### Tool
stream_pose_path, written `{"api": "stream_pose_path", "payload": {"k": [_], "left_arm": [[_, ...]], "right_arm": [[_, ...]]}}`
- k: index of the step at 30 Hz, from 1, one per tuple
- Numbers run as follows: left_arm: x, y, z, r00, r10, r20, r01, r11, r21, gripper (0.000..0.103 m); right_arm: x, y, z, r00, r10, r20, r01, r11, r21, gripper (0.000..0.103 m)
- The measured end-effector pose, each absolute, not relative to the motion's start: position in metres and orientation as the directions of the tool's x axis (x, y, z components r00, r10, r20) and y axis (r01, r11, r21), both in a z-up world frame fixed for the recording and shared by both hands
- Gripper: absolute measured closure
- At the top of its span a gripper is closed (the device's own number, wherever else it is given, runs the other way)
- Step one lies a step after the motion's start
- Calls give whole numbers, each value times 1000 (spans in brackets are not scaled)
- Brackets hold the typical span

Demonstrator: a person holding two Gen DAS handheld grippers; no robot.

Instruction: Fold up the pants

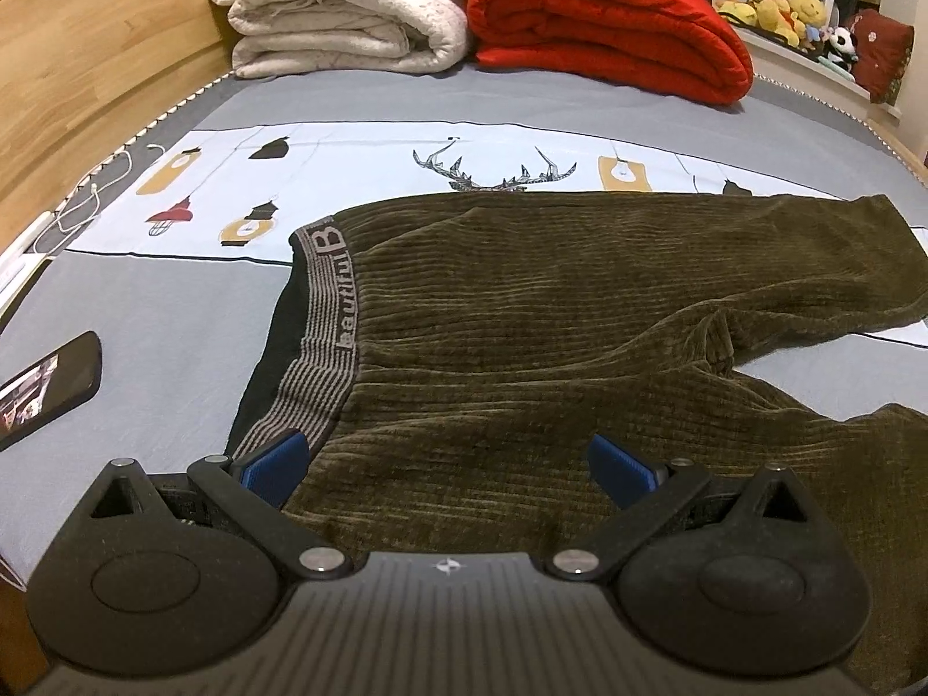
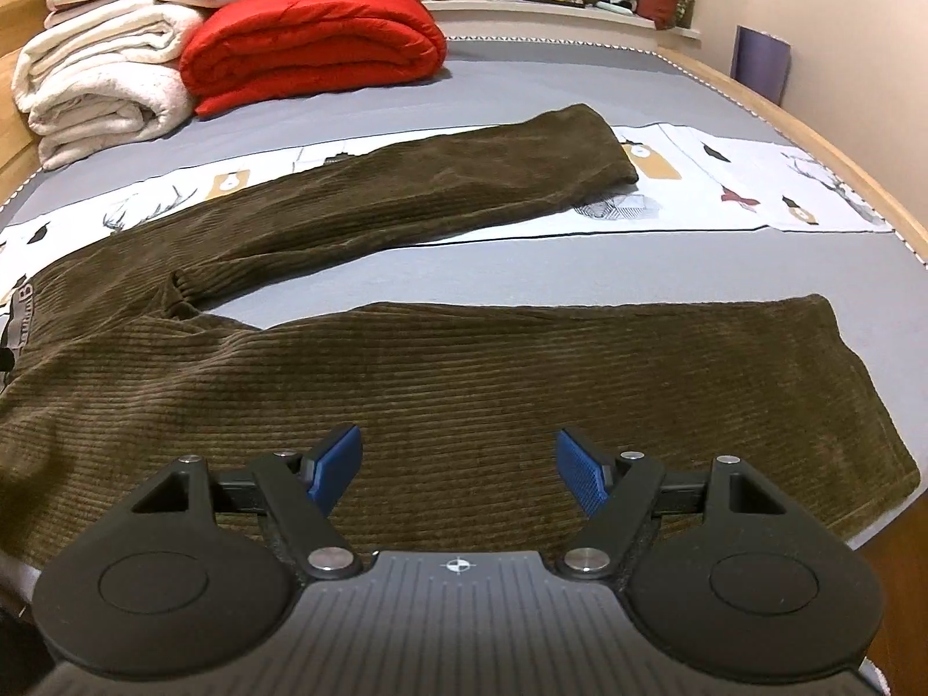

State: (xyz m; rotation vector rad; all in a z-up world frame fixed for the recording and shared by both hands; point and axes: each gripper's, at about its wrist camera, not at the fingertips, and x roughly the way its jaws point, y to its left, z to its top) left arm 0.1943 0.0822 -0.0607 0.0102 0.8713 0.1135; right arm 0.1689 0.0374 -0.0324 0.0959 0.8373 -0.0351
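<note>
- Left gripper (image 1: 446,472) hovering low over the pants (image 1: 551,319), blue pads (image 1: 272,464) spread wide, nothing between them.
- Pants lying flat on the bed (image 1: 174,313), olive corduroy, legs running off to the right and parting in a V.
- Waistband (image 1: 327,313) striped grey, facing left; left pad sitting just over its near end.
- Phone (image 1: 40,388) lying on the sheet, well left of the pants, screen lit.
- White cable (image 1: 81,203) trailing along the bed's left edge.
- White blanket (image 1: 342,6) and red blanket (image 1: 609,23) sitting folded side by side at the far end.
- Plush toys (image 1: 783,6) lining the ledge at far right.
</note>
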Motion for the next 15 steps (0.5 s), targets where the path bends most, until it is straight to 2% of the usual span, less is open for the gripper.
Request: {"api": "stream_pose_path", "payload": {"k": [7,15], "left_arm": [[209,85,-76,606,107,-788,-96,994,61,0],[236,96,-70,627,113,-771,-123,991,45,0]], "right_arm": [[180,34,-35,662,0,-749,76,995,67,27],[204,29,-33,659,-27,-751,96,994,49,27]]}}
